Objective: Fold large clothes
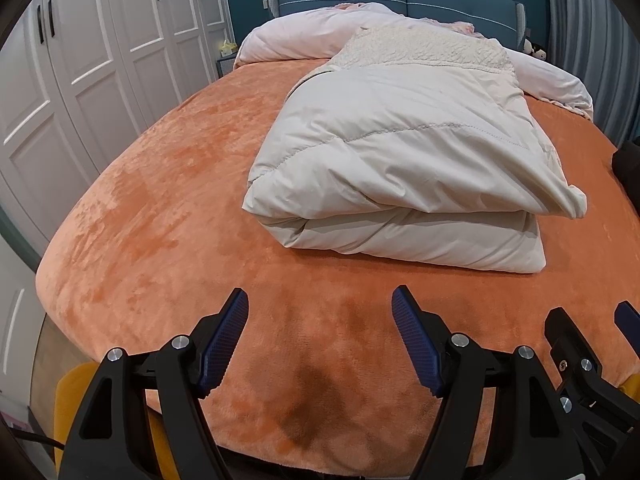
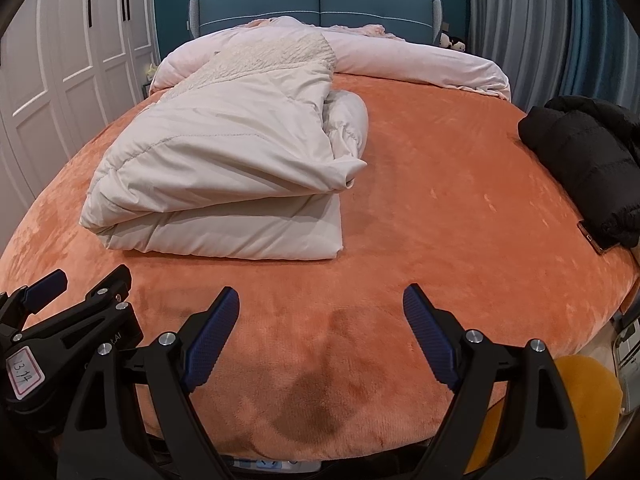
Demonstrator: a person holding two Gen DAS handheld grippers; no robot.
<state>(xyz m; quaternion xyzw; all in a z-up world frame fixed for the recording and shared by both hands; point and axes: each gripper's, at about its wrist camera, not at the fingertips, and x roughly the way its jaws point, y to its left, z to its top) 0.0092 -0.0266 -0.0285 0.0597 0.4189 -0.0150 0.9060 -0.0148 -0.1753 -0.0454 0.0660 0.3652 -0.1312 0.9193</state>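
On the orange bed (image 1: 160, 200) the folded cream padded coat (image 1: 400, 168) lay at twelve o'clock from both tongs, well apart, its long axis running toward the headboard; the left gripper (image 1: 320, 336) seemed nearer. The right gripper (image 2: 320, 332) too stood wide apart, both empty, touching nothing

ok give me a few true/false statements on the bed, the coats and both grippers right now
1. The cream coat lies folded on the orange bed. True.
2. The left gripper clamps the cream coat. False: it is open, empty, short of it.
3. A black coat sits at the bed's right edge. True.
4. The right gripper holds the black coat. False: it is open above bare bed cover.
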